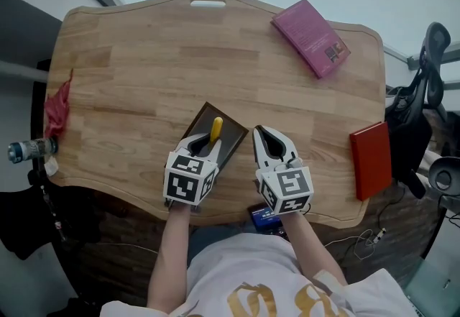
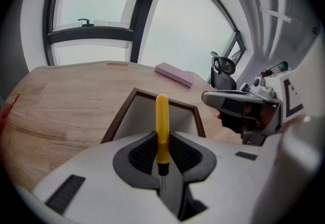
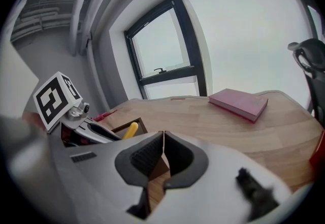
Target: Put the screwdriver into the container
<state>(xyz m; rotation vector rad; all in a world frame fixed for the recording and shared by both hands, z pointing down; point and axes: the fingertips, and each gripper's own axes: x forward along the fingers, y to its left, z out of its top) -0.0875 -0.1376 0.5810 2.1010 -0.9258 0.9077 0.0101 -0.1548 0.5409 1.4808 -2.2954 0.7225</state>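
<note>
The left gripper (image 1: 206,139) clamps the yellow-handled screwdriver (image 1: 215,129) between its pads at the base of the handle. The handle points forward over the open brown container (image 1: 234,137), and the thin metal shaft runs back between the jaws. Whether the tool touches the container's floor I cannot tell. The container sits close to the near edge of the wooden table (image 1: 144,71), turned at an angle to it. The right gripper (image 1: 262,133) hovers just beside the container's right rim, its jaws pressed together with nothing between them.

Beyond and to the left of the container lies wide bare wood. A pink book (image 1: 311,37) lies near the far right corner and a red book (image 1: 371,159) along the right edge, both well apart from the grippers. A red cloth (image 1: 57,111) hangs at the left edge.
</note>
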